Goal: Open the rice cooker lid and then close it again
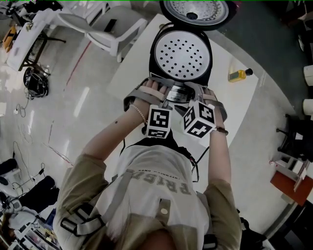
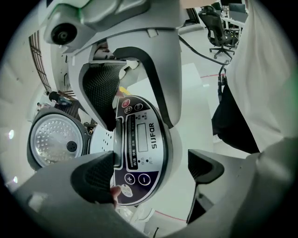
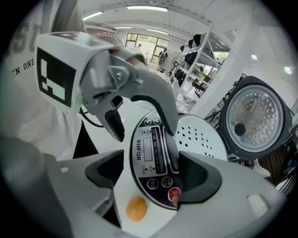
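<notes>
Currently, the left claw (image 2: 151, 172) stands wide. Its dark ribbed pads sit on either side of the oval black-and-silver control panel (image 2: 142, 139) and close on nothing. The right claw (image 3: 151, 174) is parted less widely and is also empty. The same panel shows between its pads, with the panel's red button (image 3: 173, 193) partly behind the right-hand pad. Both claws point steeply down at the front of the round black rice cooker (image 1: 154, 56), side by side and close together.

Finding: the cooker's round lid with silver inner plate (image 1: 195, 12) is already up, tilted back from the far edge of the body. A white perforated tray (image 1: 182, 52) fills the open mouth. The cooker sits on a white surface (image 1: 234, 105), with a small yellow bottle (image 1: 239, 74) well apart to its right.

Assessment: opening appears done and closing remains. The lid lies beyond both claws, across the whole open mouth. Its hinge line runs left to right in the head view, so it would swing down towards the person. It sits slightly right of centre, so the right claw is judged marginally nearer.
</notes>
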Tool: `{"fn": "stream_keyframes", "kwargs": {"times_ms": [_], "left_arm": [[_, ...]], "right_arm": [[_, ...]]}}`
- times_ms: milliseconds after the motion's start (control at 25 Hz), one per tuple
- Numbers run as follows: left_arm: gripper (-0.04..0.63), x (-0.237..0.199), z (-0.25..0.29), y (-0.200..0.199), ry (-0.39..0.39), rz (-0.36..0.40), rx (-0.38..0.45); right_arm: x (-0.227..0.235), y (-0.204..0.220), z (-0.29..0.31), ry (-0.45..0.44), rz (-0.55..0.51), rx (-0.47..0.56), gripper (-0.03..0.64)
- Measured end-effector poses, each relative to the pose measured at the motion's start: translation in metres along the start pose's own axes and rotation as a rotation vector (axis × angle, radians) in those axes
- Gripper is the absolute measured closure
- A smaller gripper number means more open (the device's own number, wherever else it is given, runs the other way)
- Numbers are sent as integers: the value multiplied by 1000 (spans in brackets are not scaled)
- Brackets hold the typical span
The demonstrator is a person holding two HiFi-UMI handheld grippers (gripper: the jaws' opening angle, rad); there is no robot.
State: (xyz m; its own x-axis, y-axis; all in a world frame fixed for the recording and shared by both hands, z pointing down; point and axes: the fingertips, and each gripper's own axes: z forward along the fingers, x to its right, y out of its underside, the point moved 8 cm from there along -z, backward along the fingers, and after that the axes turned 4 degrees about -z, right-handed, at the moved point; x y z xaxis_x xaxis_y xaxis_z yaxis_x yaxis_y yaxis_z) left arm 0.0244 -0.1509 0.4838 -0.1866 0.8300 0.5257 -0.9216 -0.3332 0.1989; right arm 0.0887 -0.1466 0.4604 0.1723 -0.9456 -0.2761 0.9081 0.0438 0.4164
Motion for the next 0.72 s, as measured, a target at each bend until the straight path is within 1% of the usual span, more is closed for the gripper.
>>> {"fn": "stream_keyframes", "kwargs": {"times_ms": [200,600,720], "left_arm": [[87,-1,1,0,6,-32,21],[87,-2,-1,1,6,-45,40],[89,-2,0,1,13,-37,35]], "right_arm": [[3,0,0,-11,21,13,270],[3,-1,-1,-7,43,28,270],[3,0,0,-6,50,34,269]]}}
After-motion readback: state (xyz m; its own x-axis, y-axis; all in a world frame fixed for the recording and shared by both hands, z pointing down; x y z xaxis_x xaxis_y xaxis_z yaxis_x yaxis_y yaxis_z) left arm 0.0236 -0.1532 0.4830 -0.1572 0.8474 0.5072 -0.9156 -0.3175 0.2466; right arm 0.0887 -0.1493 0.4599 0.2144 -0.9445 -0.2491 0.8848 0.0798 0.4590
